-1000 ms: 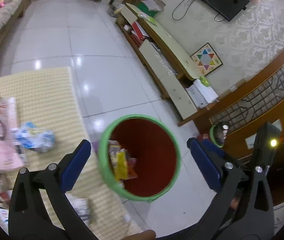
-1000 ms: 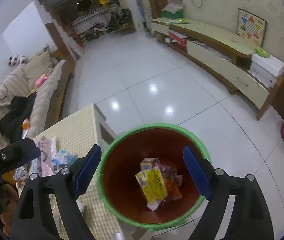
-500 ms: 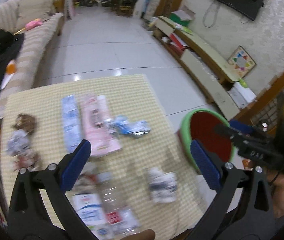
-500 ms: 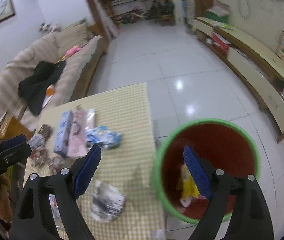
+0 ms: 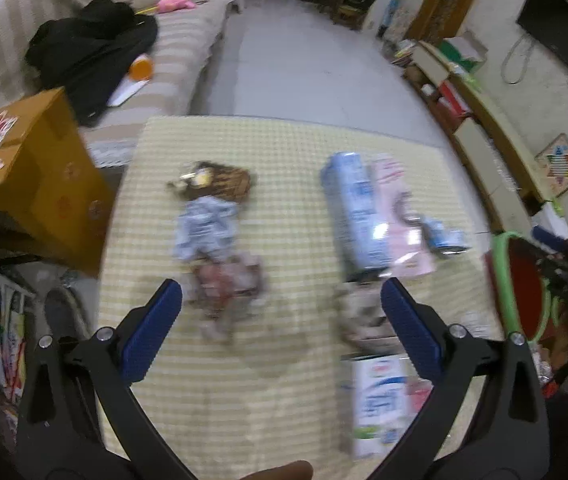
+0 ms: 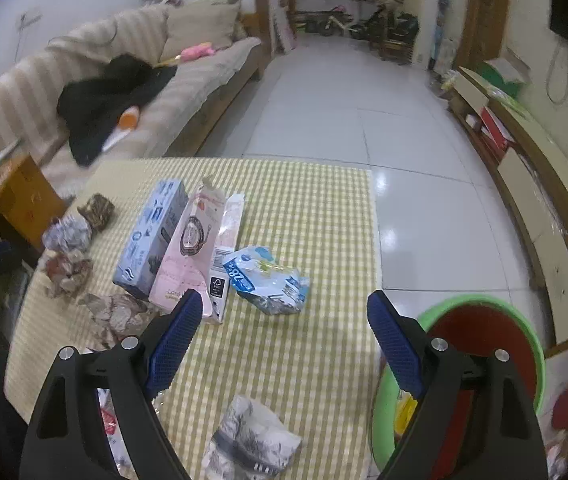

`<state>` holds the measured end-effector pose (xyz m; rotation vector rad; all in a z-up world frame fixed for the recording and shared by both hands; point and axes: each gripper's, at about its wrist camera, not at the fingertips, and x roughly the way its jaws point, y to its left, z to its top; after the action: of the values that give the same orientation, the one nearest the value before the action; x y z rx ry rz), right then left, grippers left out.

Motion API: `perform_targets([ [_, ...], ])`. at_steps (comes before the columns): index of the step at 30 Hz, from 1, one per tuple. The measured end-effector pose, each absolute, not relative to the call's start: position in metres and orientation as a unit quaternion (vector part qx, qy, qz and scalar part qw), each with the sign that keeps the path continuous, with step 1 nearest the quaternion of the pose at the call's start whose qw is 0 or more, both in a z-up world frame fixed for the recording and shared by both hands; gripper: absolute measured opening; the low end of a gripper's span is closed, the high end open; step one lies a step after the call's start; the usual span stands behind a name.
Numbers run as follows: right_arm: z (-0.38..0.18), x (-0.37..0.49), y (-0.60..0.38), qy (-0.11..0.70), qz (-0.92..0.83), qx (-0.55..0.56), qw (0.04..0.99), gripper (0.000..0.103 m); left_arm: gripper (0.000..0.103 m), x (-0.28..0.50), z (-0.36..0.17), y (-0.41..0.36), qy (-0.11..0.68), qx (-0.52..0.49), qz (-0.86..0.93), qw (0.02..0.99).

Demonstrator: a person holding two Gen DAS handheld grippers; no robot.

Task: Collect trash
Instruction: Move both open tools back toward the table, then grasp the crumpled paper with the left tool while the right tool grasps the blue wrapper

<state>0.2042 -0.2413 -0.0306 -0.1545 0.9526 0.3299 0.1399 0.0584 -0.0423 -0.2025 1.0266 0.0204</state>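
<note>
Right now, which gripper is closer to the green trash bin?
Right. The right gripper hangs over the table edge beside the bin; the left gripper is over the table's far side, across from the bin.

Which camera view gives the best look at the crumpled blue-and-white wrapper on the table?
The right wrist view: the crumpled blue-and-white wrapper lies sharp and unobstructed on the checked tablecloth. The left wrist view shows it only small and motion-blurred beside the pink carton.

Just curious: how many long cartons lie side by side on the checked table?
2: a blue carton on the left, a pink carton against its right side. More may be hidden.
</note>
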Motion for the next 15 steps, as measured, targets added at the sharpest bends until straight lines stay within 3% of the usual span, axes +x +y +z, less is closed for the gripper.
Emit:
perform_targets([
  [15,-0.095,0.246,-0.214,0.484,0.168,-0.132,0.849,0.08,0.097,0.187,-0.097,0.104,0.52,-0.103,0.043,0.847],
])
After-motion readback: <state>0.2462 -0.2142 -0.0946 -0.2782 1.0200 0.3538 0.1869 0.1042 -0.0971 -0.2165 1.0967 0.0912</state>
